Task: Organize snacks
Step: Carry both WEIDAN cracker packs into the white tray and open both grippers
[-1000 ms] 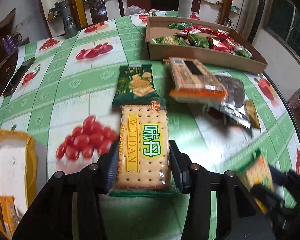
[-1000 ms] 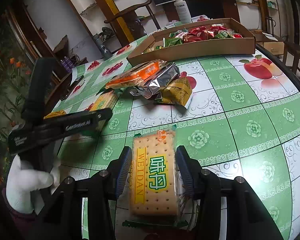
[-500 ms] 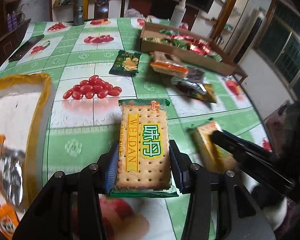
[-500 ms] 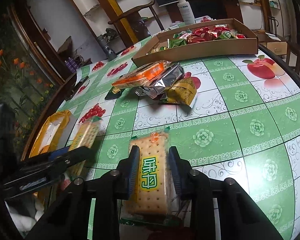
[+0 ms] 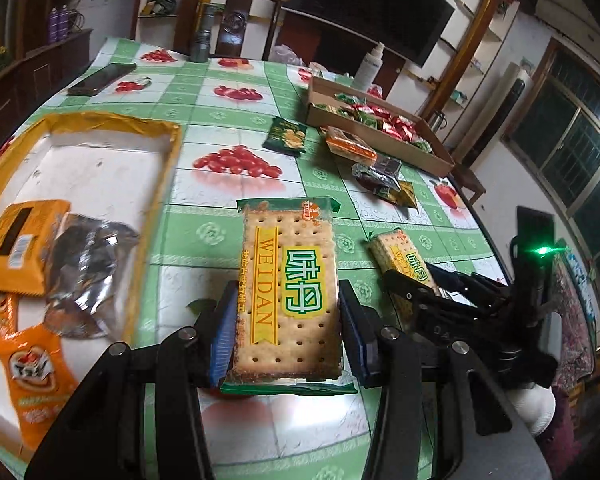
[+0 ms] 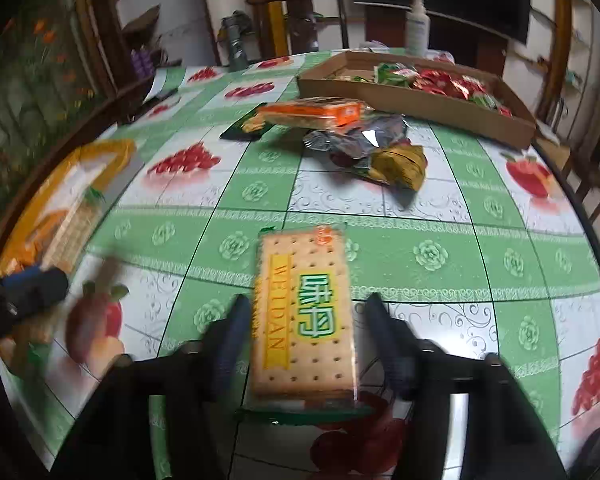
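Note:
My left gripper (image 5: 286, 320) is shut on a WEIDAN cracker pack (image 5: 290, 292), held above the table beside the yellow-rimmed tray (image 5: 168, 168) on the left. The tray holds an orange pack (image 5: 20, 240), a silver wrapper (image 5: 88, 272) and an orange bag (image 5: 32, 368). My right gripper (image 6: 306, 328) holds a second WEIDAN cracker pack (image 6: 304, 312); the right finger (image 6: 384, 332) stands slightly off the pack and the view is blurred. The right gripper also shows in the left wrist view (image 5: 412, 280) with its pack (image 5: 402, 256).
A cardboard box (image 5: 380, 136) of red and green snacks stands at the back right. Loose snacks lie before it: a dark green pack (image 5: 286, 136), an orange cracker pack (image 5: 350, 146), a silver wrapper (image 6: 360, 140), a yellow bag (image 6: 400, 164). A phone (image 5: 102, 78) lies far left.
Both grippers have swung left with their cracker packs. The yellow tray has come closer in the left wrist view. The right gripper's fingers have spread slightly around its pack.

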The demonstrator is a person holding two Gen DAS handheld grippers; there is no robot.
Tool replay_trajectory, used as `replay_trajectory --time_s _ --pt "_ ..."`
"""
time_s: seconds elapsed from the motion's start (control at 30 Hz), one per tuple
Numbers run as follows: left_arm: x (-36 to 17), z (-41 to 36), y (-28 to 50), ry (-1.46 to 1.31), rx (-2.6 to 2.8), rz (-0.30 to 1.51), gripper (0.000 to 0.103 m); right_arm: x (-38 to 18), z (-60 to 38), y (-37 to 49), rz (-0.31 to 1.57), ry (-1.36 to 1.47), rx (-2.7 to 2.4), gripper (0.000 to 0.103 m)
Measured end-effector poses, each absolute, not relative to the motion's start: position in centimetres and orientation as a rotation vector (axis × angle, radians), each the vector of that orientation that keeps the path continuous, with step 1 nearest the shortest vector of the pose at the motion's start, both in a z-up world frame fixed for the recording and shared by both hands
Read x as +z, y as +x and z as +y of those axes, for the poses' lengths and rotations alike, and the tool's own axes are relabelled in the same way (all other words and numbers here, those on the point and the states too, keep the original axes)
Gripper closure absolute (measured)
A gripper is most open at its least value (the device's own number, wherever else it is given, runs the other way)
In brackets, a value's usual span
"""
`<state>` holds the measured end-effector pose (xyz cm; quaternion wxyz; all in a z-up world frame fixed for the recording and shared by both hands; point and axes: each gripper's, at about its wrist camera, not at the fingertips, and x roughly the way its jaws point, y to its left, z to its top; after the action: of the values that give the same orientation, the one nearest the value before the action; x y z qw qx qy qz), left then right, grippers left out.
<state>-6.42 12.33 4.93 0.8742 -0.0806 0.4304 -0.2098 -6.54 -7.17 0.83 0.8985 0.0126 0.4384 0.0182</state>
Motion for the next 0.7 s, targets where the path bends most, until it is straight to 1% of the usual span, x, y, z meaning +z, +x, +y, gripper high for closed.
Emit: replay_trajectory --time_s 0.17,0.3,0.5,0.7 --pt "5.4 15.9 -7.3 -0.248 -0.409 0.868 0.058 1.1 -7.2 -6.9 0.922 0.083 0.072 0.056" --pt "5.7 19.6 -7.7 -0.324 -0.365 0.843 0.058 3.0 -6.2 -7.3 0.888 0.133 0.144 0.056" --pt "5.7 25.0 -7.2 -0.405 -0.27 0.807 0.058 6.7 0.0 -7.2 0.849 0.079 0.295 0.056" --pt "4.6 30.2 -6.3 -0.439 -0.155 0.813 0.058 7.7 7.7 -4.9 0.882 0.045 0.443 0.056"
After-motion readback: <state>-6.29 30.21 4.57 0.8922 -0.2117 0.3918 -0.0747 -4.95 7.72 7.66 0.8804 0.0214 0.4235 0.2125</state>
